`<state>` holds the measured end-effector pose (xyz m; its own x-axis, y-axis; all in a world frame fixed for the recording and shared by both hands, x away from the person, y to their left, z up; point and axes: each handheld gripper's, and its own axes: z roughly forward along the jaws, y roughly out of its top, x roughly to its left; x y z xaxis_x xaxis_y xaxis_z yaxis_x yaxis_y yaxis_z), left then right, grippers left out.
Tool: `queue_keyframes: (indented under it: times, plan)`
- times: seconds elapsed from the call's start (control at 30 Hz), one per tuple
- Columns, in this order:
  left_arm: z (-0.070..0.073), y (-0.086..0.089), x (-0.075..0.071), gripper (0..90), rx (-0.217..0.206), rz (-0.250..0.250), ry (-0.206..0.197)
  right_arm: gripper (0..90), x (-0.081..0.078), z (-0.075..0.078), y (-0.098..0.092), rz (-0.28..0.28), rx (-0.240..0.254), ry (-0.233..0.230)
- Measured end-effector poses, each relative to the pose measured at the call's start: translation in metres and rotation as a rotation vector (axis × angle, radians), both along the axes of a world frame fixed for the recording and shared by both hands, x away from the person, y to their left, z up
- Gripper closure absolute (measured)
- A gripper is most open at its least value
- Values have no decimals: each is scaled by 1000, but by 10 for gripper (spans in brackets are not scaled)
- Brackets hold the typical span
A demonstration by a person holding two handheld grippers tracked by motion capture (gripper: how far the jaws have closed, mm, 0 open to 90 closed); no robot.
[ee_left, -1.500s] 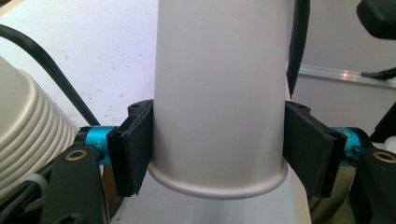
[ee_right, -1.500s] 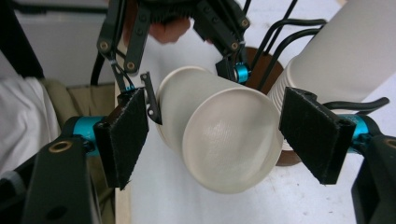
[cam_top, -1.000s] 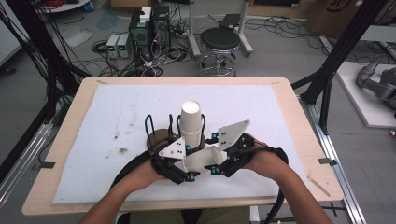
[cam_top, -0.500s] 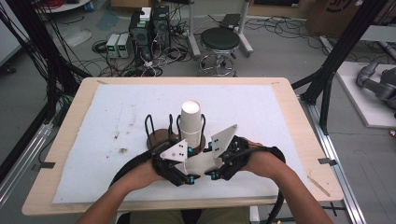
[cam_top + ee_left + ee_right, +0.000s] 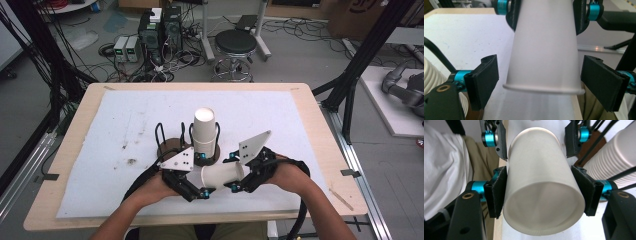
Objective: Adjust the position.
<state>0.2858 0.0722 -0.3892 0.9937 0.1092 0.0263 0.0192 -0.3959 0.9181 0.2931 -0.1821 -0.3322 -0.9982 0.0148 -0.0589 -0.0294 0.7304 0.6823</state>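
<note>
Left claw (image 5: 539, 82) has just let go, its jaws now spread clear of the white paper cup (image 5: 222, 176) lying sideways at lower centre; right claw (image 5: 541, 192) clenches the cup's rim end, so the handover looks complete.

White paper cup (image 5: 222, 176), plain and empty, lying on its side above the table's (image 5: 310, 130) near edge, about midway along; rolled rim at one end, narrower base at the other.
</note>
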Motion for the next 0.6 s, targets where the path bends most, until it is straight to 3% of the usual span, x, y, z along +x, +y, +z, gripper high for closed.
queue_keyframes:
  times: [0.33, 0.6]
  plan:
    - [-5, 15, 2, 149, -187, 50, 3, 333, 1, -5, -17, -61, 100, 14]
    - [-13, 19, 0, 149, -236, 47, 16, 333, -3, -16, -31, -110, 198, 37]
